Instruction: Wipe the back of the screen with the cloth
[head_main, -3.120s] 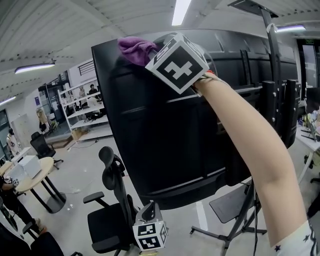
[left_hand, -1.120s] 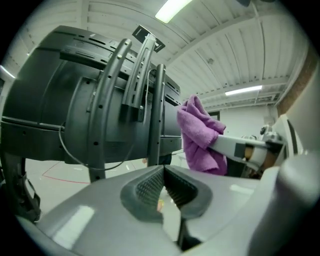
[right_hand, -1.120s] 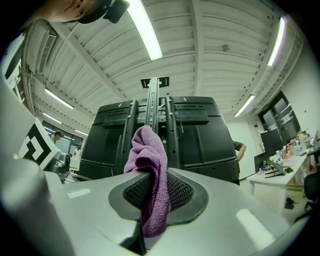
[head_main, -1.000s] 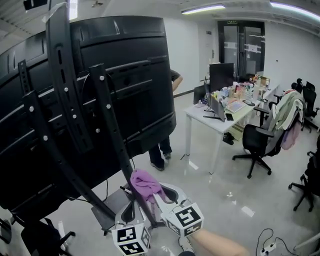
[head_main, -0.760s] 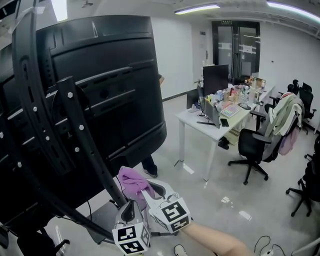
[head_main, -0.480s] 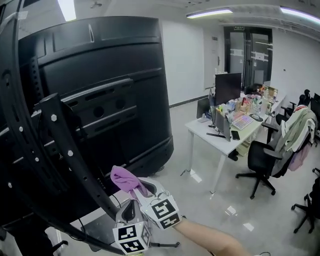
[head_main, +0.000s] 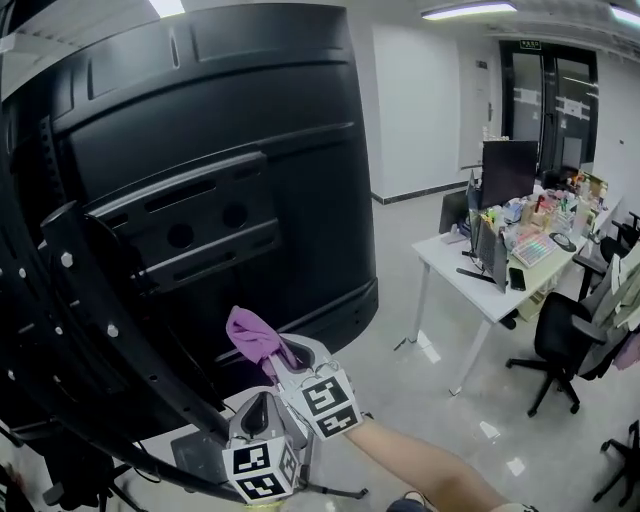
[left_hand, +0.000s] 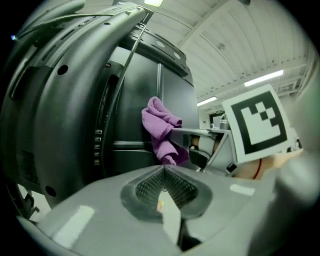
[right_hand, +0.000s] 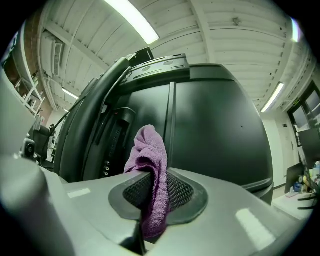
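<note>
Right gripper (head_main: 278, 362) had its jaws clamped on the purple cloth (head_main: 250, 335), down near the lower back of the black screen (head_main: 230, 130). Left gripper (head_main: 258, 412) sat just beside it, jaws pressed together, empty.

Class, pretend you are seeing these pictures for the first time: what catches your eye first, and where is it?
The huge black back of the screen fills the left and centre of the head view. Near its lower edge a purple cloth stands out, pinched in the right hand-held gripper. A cluttered white desk stands at right.
</note>
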